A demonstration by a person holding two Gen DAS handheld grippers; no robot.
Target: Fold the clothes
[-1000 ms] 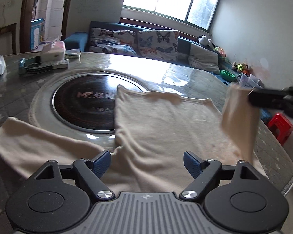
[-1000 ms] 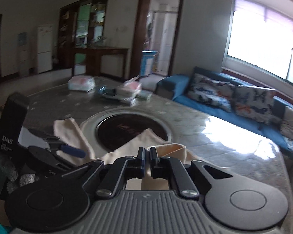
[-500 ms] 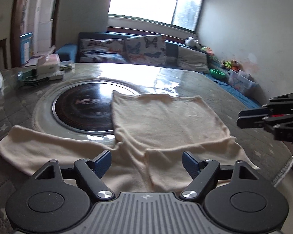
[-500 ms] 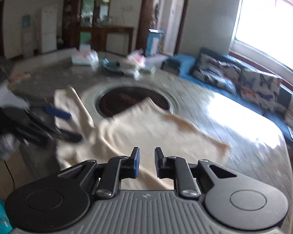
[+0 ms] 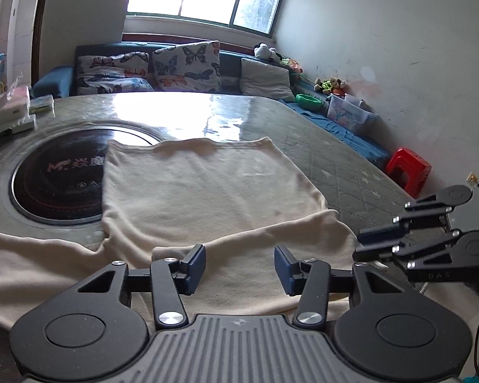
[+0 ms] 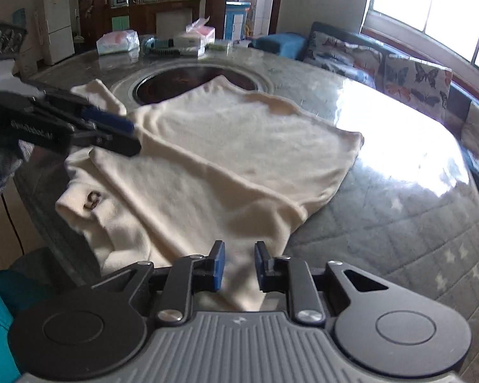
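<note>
While the cream sweater (image 5: 207, 191) lies spread out on the big round table (image 5: 335, 159), both grippers hang low over its near edge. One sleeve is folded across the body of the sweater, and the other sleeve (image 5: 32, 255) lies out flat to the left, past the dark round cooktop (image 5: 57, 185) set in the middle of the table. Part of the sweater covers the edge of that cooktop. A small tag (image 6: 92, 200) shows near the collar, close to the table's edge.

The left gripper (image 5: 239, 266) has its blue pads (image 5: 196, 268) about half way apart, and they are closing. The cloth lies under them, but the pads do not pinch it.

The right gripper (image 6: 239, 266) has only a narrow gap between its pads, and they are opening. A bit of the sweater shows in the gap, but the pads do not squeeze it.

At the far side of the table sit a tissue pack (image 6: 118, 42) and some boxes (image 6: 188, 43). Behind the table is a blue sofa with butterfly pillows (image 5: 185, 67), and a red stool (image 5: 408, 172) stands on the floor by the wall.
</note>
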